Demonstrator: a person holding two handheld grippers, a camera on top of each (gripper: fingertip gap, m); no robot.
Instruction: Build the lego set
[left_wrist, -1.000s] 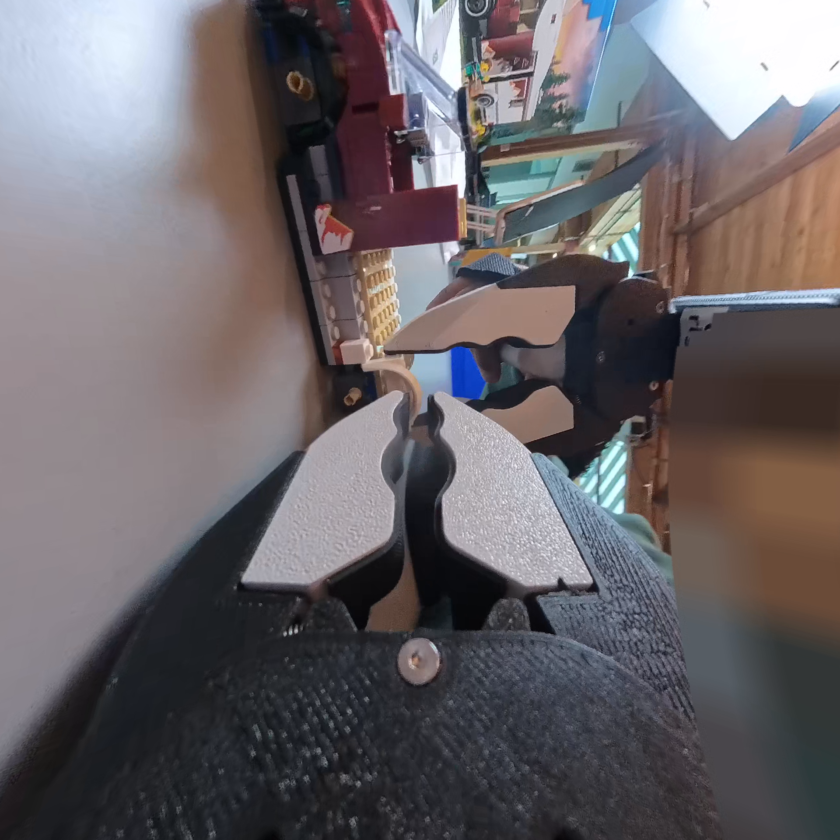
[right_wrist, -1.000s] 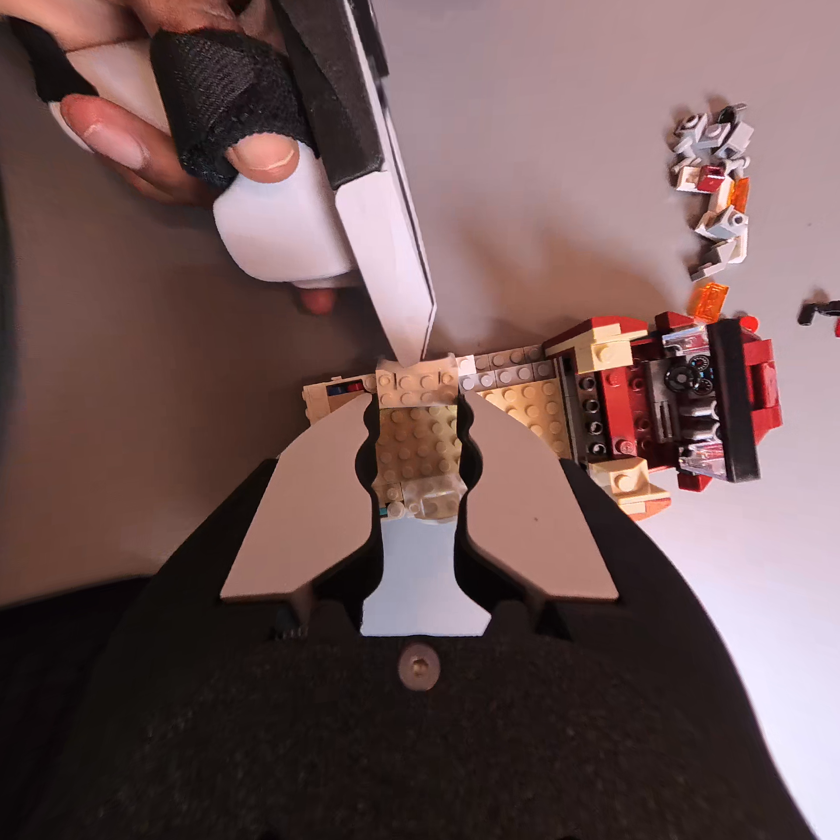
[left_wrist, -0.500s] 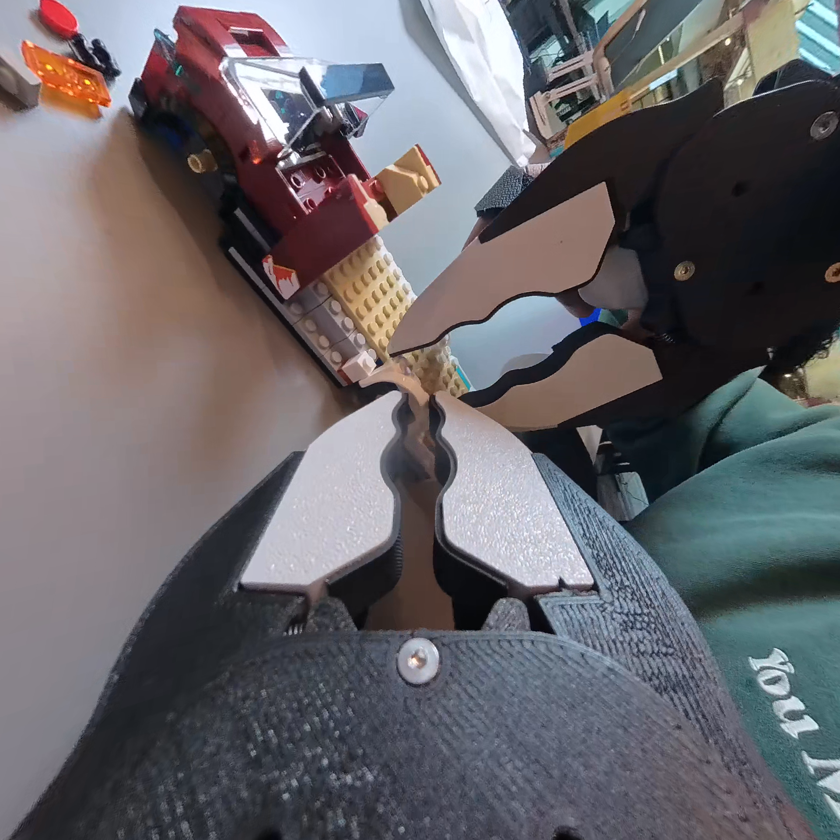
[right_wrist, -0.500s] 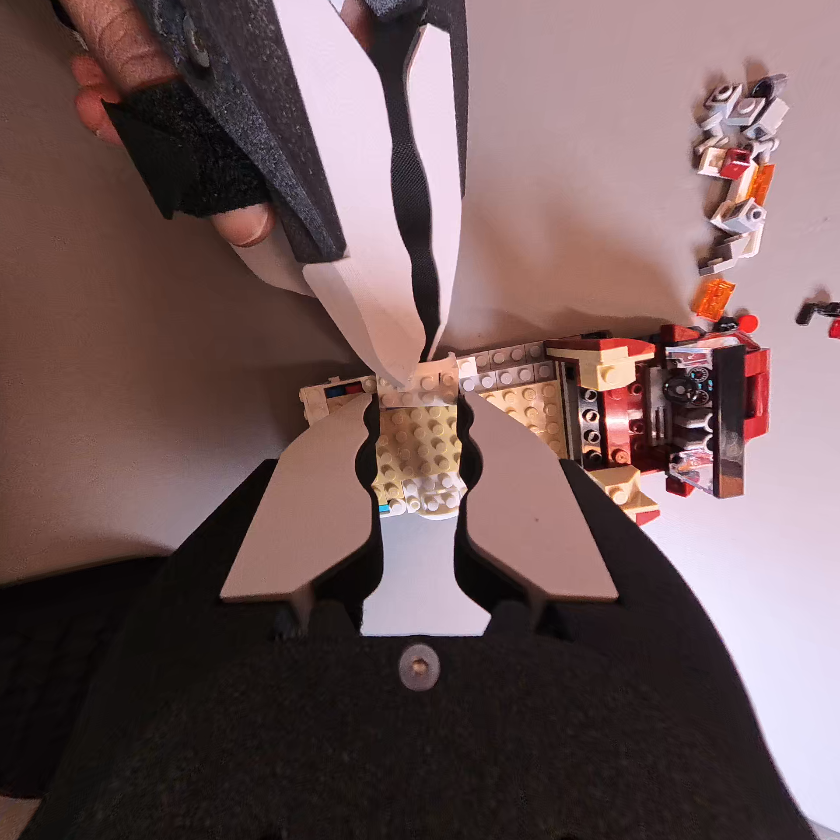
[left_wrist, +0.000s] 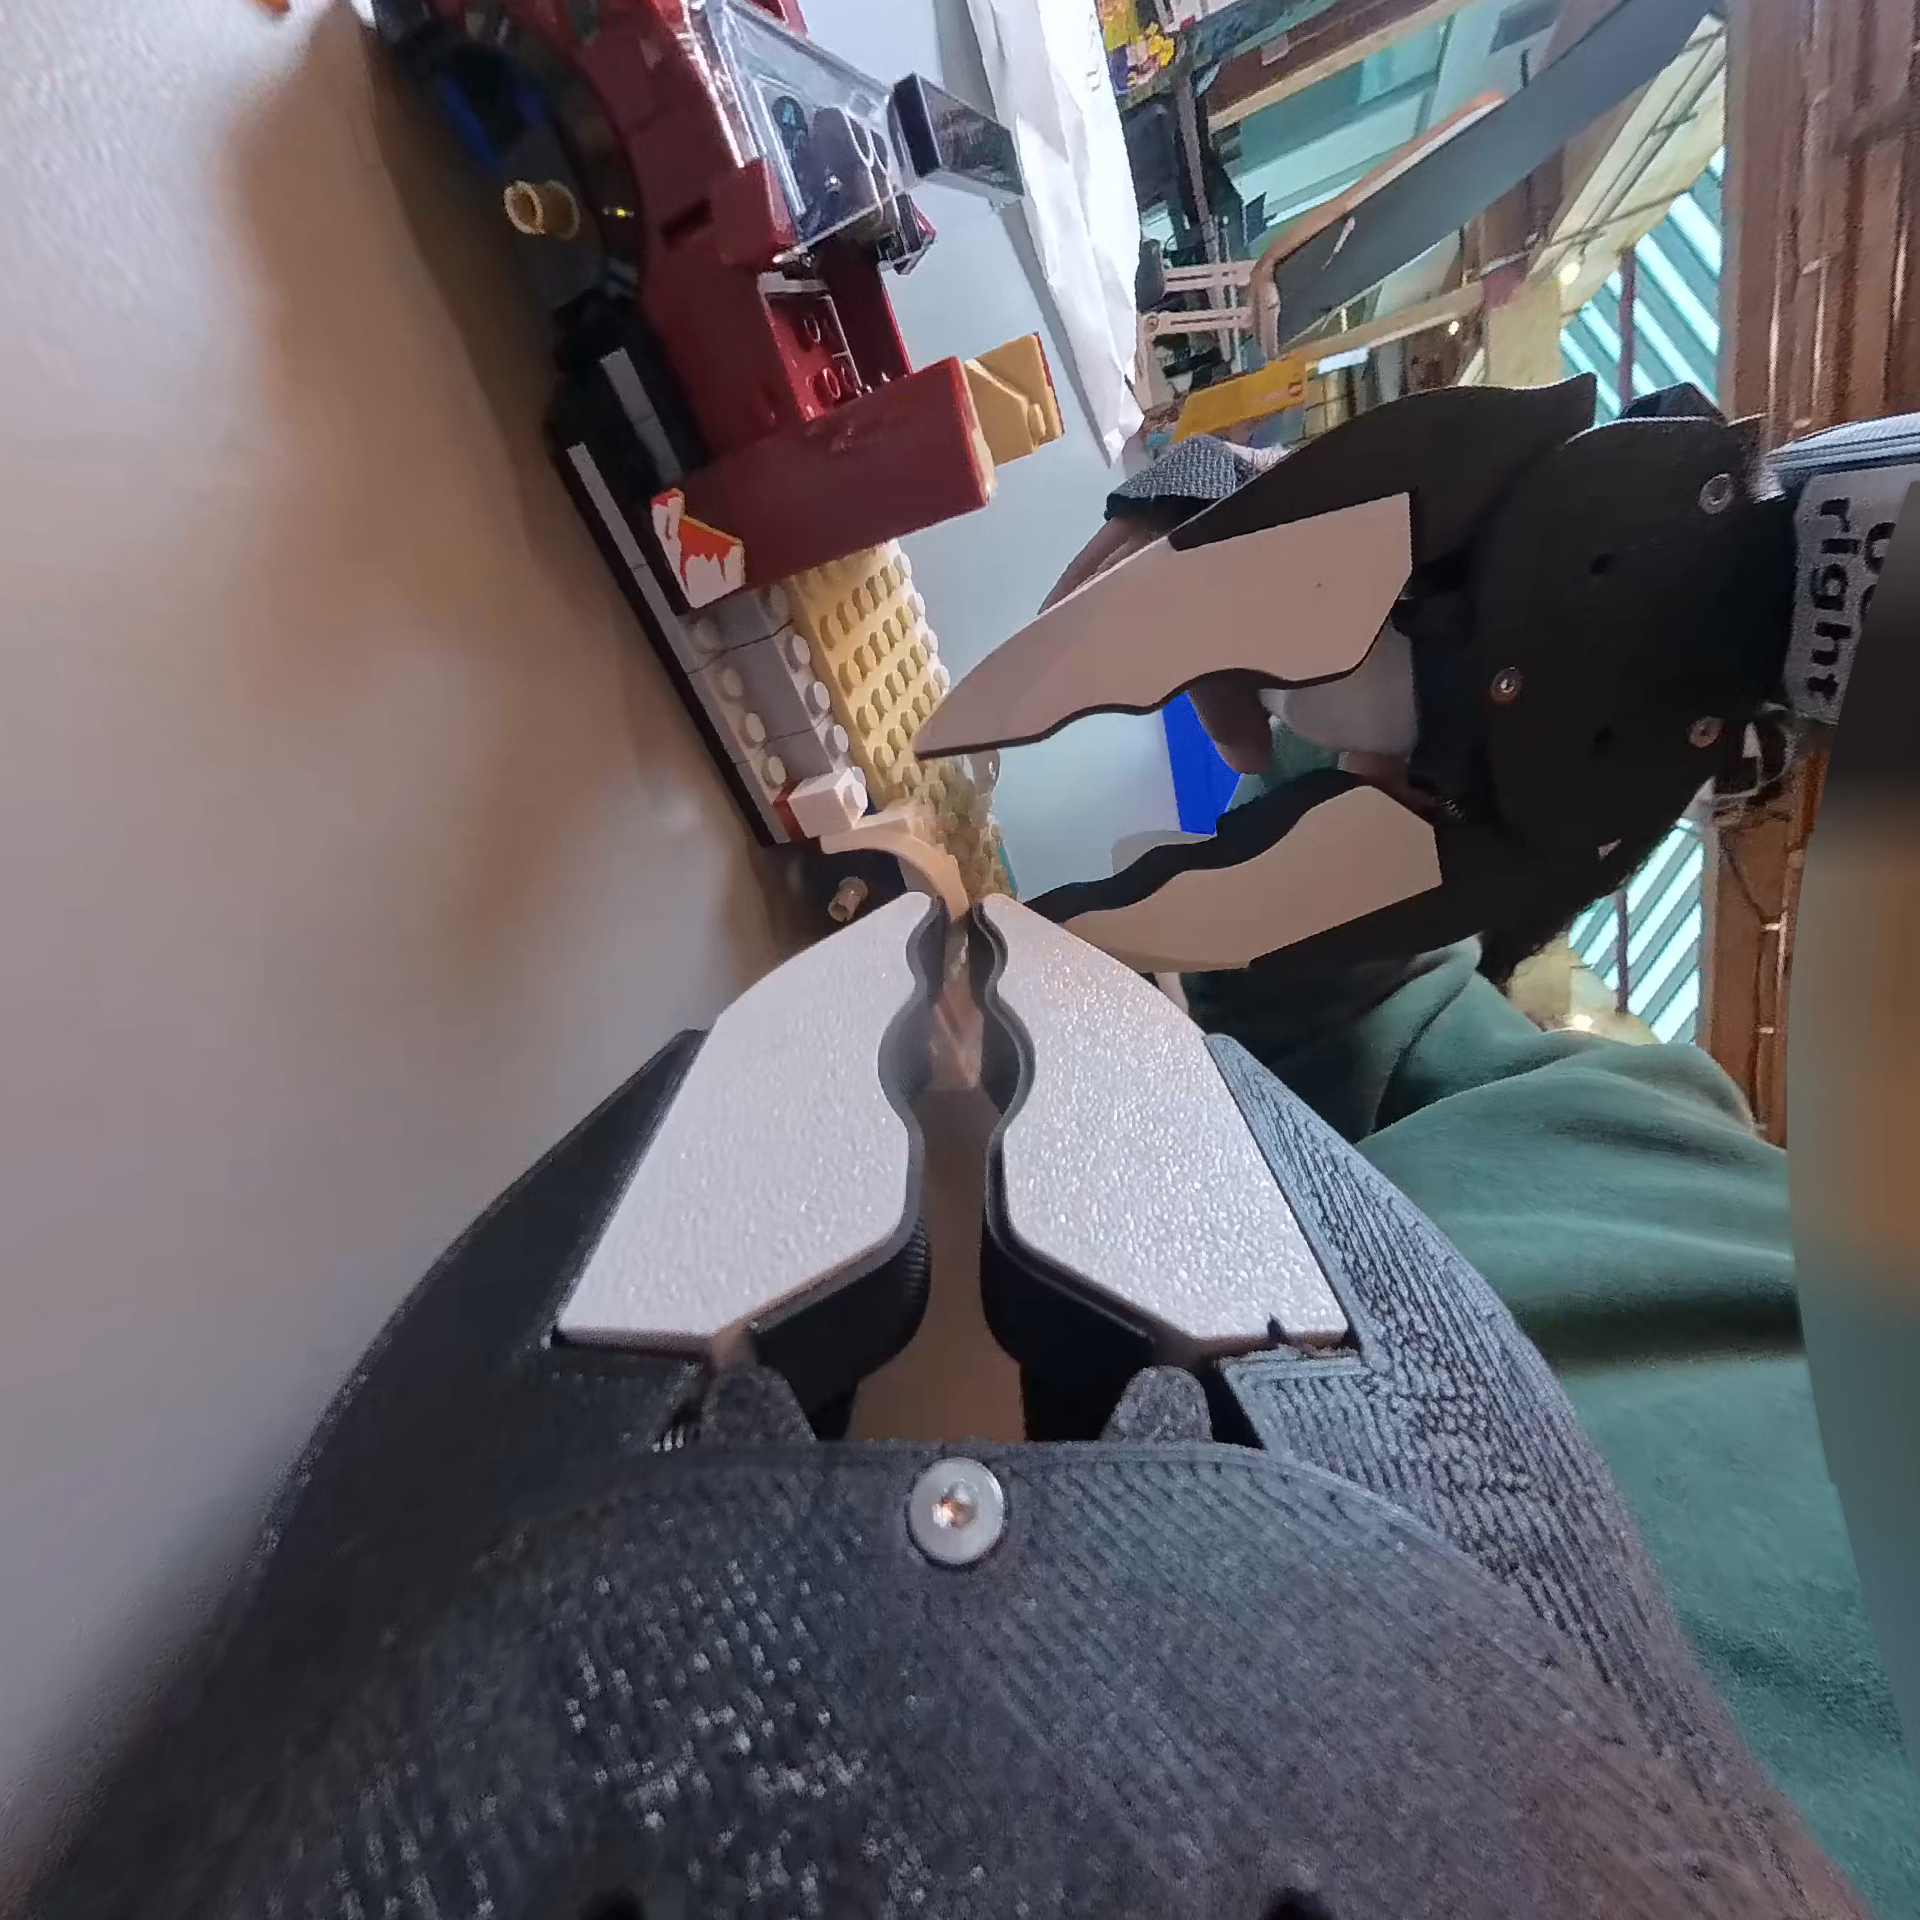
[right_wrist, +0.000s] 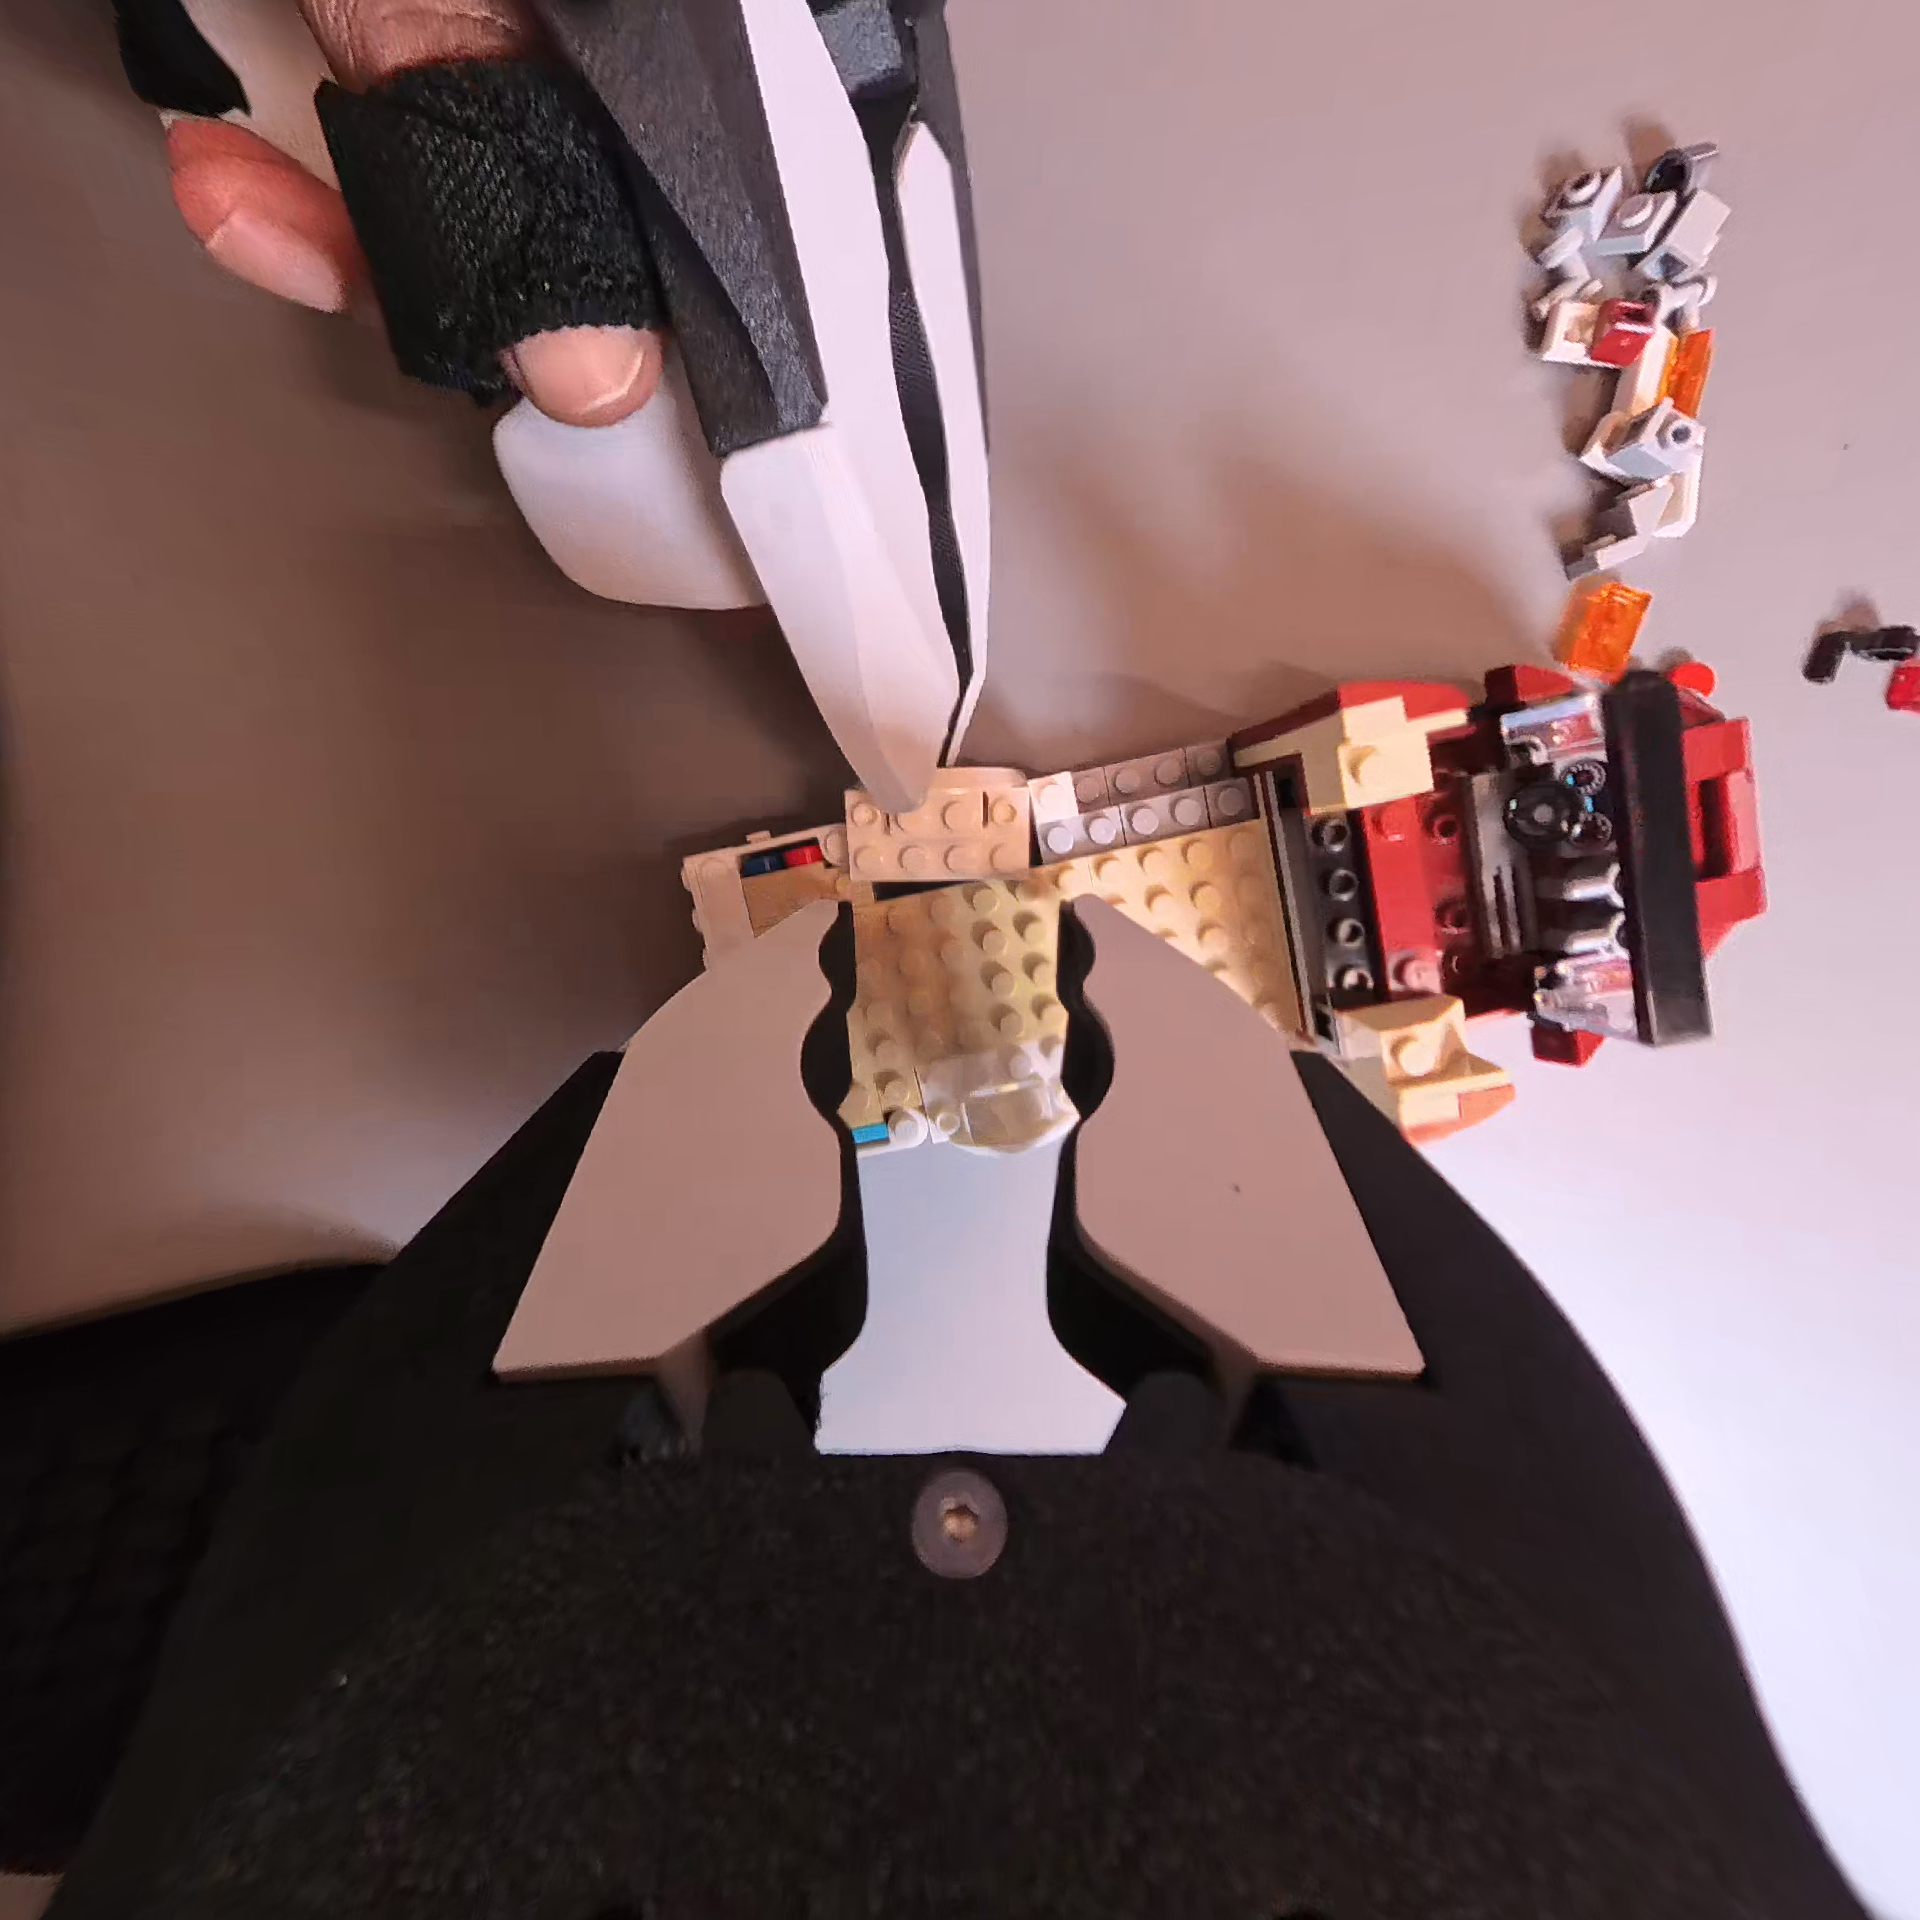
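Left wrist view: the left gripper is clamped on a tan arch piece at the rear edge of the lego truck (dark red cab, tan studded bed), lying on the table.

Right wrist view: the right gripper is spread apart over the bed; loose bricks lie well apart.

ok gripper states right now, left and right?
Left gripper: shut on the tan arch piece at the truck model's far edge.
Right gripper: open, fingers straddling the tan studded bed, gripping nothing.
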